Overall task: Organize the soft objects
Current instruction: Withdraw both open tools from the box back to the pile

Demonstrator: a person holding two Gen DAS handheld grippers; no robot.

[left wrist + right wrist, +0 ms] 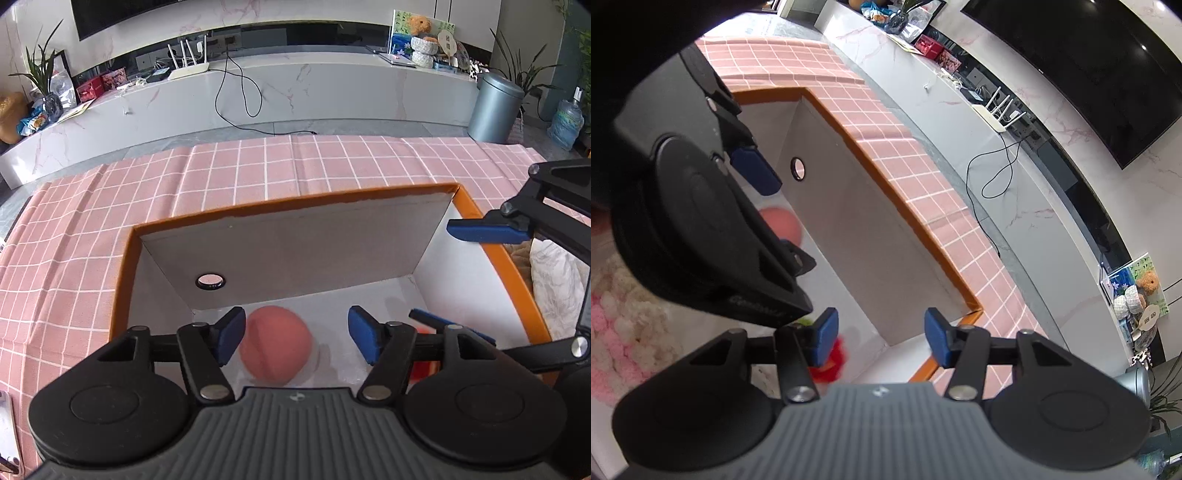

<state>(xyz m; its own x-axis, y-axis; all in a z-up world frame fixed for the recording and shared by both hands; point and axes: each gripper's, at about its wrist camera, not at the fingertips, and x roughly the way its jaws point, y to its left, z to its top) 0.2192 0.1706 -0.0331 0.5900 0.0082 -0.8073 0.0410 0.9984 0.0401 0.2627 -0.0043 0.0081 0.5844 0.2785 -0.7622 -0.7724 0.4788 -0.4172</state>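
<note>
A white box with an orange rim (295,205) stands on the pink checked cloth. A peach-pink soft ball (275,345) lies on its floor, a little blurred. My left gripper (297,339) hangs over the ball, open, with its pads clear of it. The right gripper (432,271) reaches into the box from the right, above a red soft thing (424,365). In the right wrist view my right gripper (882,339) is open, and the red soft thing (831,363) lies under its left finger, not pinched. The ball (783,225) shows behind the left gripper's body.
The box's far wall has a round hole (210,281). A white crumpled soft item (554,284) lies right of the box, and a fluffy pink-and-white one (613,328) lies nearby. Beyond the table (258,166) are a marble bench and a grey bin (496,107).
</note>
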